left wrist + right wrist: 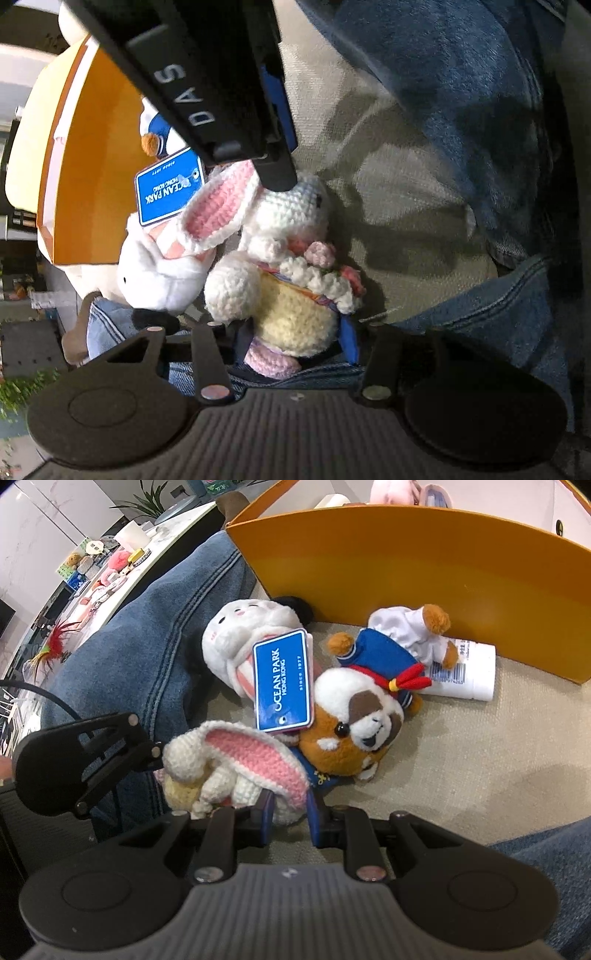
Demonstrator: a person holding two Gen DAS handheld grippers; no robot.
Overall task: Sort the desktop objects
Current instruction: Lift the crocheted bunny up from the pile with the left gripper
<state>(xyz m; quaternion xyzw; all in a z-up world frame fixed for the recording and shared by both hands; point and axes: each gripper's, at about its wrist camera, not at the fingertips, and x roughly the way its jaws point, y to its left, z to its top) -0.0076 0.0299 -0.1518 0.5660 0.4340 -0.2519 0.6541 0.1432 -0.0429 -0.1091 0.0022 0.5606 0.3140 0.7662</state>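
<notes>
A crocheted white bunny (291,210) with pink-lined ears and a pale yellow body stands upright on beige fabric. In the left wrist view its body sits between my left gripper's (295,339) fingers, whose pads lie against both sides. My right gripper (251,164) reaches down from above onto its ear and head. In the right wrist view the bunny (251,753) lies under my right gripper (290,806), whose blue pads are shut on the pink ear. My left gripper (159,760) comes in from the left at the bunny's body.
A white plush (243,627) with a blue Ocean Park tag (284,686), a brown plush in a sailor suit (354,716) and a white barcoded tube (461,672) lie by an orange box wall (406,565). A person's denim legs (147,627) flank the beige fabric (480,757).
</notes>
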